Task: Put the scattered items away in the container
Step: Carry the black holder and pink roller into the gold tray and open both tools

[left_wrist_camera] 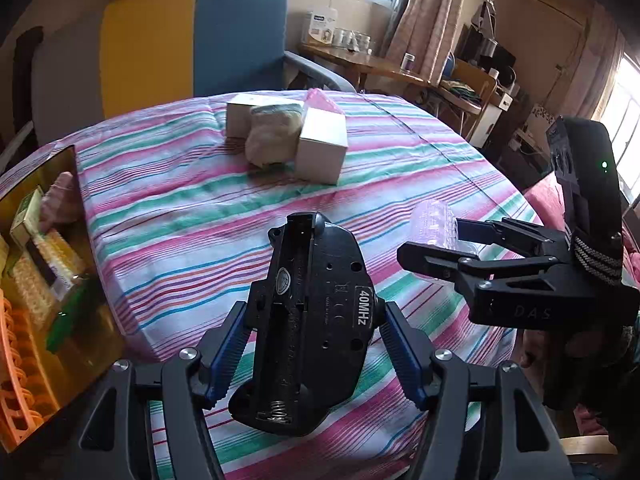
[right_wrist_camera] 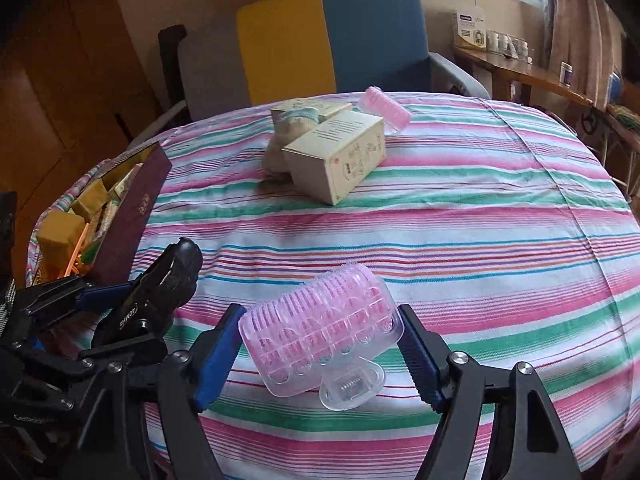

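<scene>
Left gripper [left_wrist_camera: 316, 344] clamps the rigid black remote [left_wrist_camera: 308, 320] mid-body; right gripper [right_wrist_camera: 320, 344] pinches the light, slippery pink clip [right_wrist_camera: 324, 336] by its sides

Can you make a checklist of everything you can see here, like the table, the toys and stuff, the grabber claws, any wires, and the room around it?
Surface: round table under a striped cloth.
Job's things: black remote with its battery bay open; pink hair roller; container at the left edge, already holding boxes and orange bits.
Clutter: two cardboard boxes, a cream cloth bundle between them, a second pink roller behind.
Grippers: left gripper shut on the black remote; right gripper shut on the pink hair roller.
Cables: nothing seen.
Surroundings: yellow-and-blue armchair, windows with curtains, wooden side table with jars.
</scene>
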`<action>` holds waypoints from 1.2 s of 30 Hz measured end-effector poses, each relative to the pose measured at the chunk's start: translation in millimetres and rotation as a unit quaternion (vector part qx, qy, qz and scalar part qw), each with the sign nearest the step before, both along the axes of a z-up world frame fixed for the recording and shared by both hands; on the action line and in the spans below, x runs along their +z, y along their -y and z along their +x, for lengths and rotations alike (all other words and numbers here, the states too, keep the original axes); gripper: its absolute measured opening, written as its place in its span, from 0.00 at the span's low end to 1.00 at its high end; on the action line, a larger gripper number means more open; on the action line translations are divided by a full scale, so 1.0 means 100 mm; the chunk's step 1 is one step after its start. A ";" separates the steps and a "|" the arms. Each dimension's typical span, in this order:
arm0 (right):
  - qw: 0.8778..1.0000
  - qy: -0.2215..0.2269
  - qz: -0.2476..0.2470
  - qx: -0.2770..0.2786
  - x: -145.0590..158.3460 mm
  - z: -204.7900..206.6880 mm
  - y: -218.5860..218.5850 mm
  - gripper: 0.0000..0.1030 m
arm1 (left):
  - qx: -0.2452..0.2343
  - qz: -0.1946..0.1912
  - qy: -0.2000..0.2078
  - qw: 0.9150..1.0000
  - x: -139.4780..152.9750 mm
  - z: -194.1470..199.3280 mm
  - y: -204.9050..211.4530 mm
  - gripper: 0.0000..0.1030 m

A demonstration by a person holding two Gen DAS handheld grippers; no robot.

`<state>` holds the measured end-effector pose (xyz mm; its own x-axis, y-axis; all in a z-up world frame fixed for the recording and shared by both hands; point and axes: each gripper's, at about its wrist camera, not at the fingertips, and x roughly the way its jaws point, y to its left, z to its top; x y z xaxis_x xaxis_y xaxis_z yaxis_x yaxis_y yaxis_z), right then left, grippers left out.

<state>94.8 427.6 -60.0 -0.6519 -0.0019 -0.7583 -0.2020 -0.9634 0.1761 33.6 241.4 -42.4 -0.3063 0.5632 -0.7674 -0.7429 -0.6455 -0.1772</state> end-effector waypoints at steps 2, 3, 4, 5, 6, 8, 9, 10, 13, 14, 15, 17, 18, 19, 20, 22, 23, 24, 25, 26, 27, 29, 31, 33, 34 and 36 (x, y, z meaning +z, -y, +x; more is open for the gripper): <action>1.000 -0.005 0.002 0.017 0.06 -0.08 0.13 0.73 | 0.020 0.006 -0.009 1.000 0.07 -0.03 0.15 0.65; 1.000 -0.008 0.005 0.026 0.10 -0.12 0.21 0.73 | 0.030 0.009 -0.012 0.999 0.10 -0.05 0.23 0.65; 0.999 -0.011 0.008 0.035 0.13 -0.17 0.29 0.73 | 0.043 0.012 -0.014 0.999 0.13 -0.07 0.32 0.65; 0.999 -0.014 0.011 0.045 0.16 -0.22 0.37 0.73 | 0.055 0.014 -0.017 0.998 0.15 -0.09 0.41 0.65; 0.998 -0.018 0.012 0.055 0.20 -0.28 0.45 0.73 | 0.068 0.015 -0.019 0.997 0.16 -0.12 0.50 0.65; 0.997 -0.025 0.013 0.076 0.27 -0.39 0.62 0.73 | 0.094 0.018 -0.022 0.995 0.19 -0.18 0.69 0.65; 0.996 -0.029 0.012 0.086 0.30 -0.45 0.71 0.73 | 0.107 0.021 -0.024 0.994 0.20 -0.21 0.79 0.65; 0.995 -0.032 0.011 0.097 0.33 -0.51 0.80 0.73 | 0.120 0.022 -0.028 0.992 0.23 -0.25 0.90 0.65; 0.991 -0.042 0.005 0.129 0.43 -0.67 1.10 0.73 | 0.158 0.025 -0.046 0.986 0.32 -0.37 1.20 0.65; 0.989 -0.045 0.003 0.140 0.46 -0.73 1.20 0.73 | 0.170 0.028 -0.052 0.984 0.36 -0.43 1.29 0.65; 0.988 -0.048 0.002 0.149 0.48 -0.78 1.30 0.73 | 0.181 0.030 -0.057 0.981 0.40 -0.50 1.38 0.65; 0.985 -0.053 0.002 0.167 0.53 -0.90 1.49 0.73 | 0.203 0.033 -0.068 0.976 0.47 -0.63 1.56 0.65; 0.983 -0.055 0.002 0.174 0.55 -0.96 1.58 0.73 | 0.211 0.031 -0.071 0.974 0.50 -0.70 1.62 0.65; 0.982 -0.057 0.003 0.181 0.57 -1.01 1.66 0.73 | 0.219 0.028 -0.075 0.973 0.51 -0.77 1.68 0.65; 0.980 -0.059 0.005 0.188 0.58 -1.07 1.74 0.73 | 0.226 0.025 -0.078 0.971 0.53 -0.84 1.74 0.65; 0.978 -0.060 0.011 0.200 0.60 -1.17 1.90 0.73 | 0.235 0.019 -0.082 0.968 0.54 -0.97 1.81 0.65; 0.977 -0.060 0.013 0.206 0.60 -1.22 1.97 0.73 | 0.238 0.015 -0.084 0.968 0.55 -1.03 1.84 0.65; 0.976 -0.060 0.016 0.211 0.60 -1.25 2.03 0.73 | 0.239 0.012 -0.086 0.967 0.56 -1.08 1.86 0.65; 0.975 -0.060 0.018 0.215 0.59 -1.29 2.09 0.73 | 0.240 0.010 -0.088 0.967 0.56 -1.13 1.88 0.65; 0.974 -0.059 0.020 0.220 0.59 -1.33 2.14 0.73 | 0.241 0.007 -0.090 0.966 0.56 -1.18 1.90 0.65; 0.973 -0.058 0.020 0.222 0.57 -1.36 2.19 0.73 | 0.241 0.003 -0.090 0.966 0.56 -1.22 1.90 0.65; 0.972 -0.054 0.021 0.227 0.54 -1.43 2.27 0.73 | 0.241 -0.005 -0.090 0.966 0.54 -1.32 1.89 0.65; 0.972 -0.050 0.020 0.228 0.51 -1.48 2.31 0.73 | 0.242 -0.014 -0.088 0.966 0.51 -1.41 1.87 0.65; 0.972 -0.045 0.020 0.229 0.46 -1.52 2.35 0.73 | 0.246 -0.023 -0.086 0.965 0.48 -1.48 1.84 0.65; 0.972 -0.042 0.021 0.229 0.44 -1.54 2.37 0.73 | 0.249 -0.028 -0.084 0.964 0.46 -1.51 1.83 0.65; 0.972 -0.036 0.020 0.230 0.40 -1.57 2.39 0.74 | 0.256 -0.040 -0.081 0.962 0.43 -1.54 1.82 0.65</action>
<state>-62.5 188.2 -20.0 -0.6408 -0.2772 -0.7159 0.2633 -0.9553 0.1342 -120.7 59.8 0.4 -0.6471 0.2468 -0.7214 -0.3365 -0.9415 -0.0203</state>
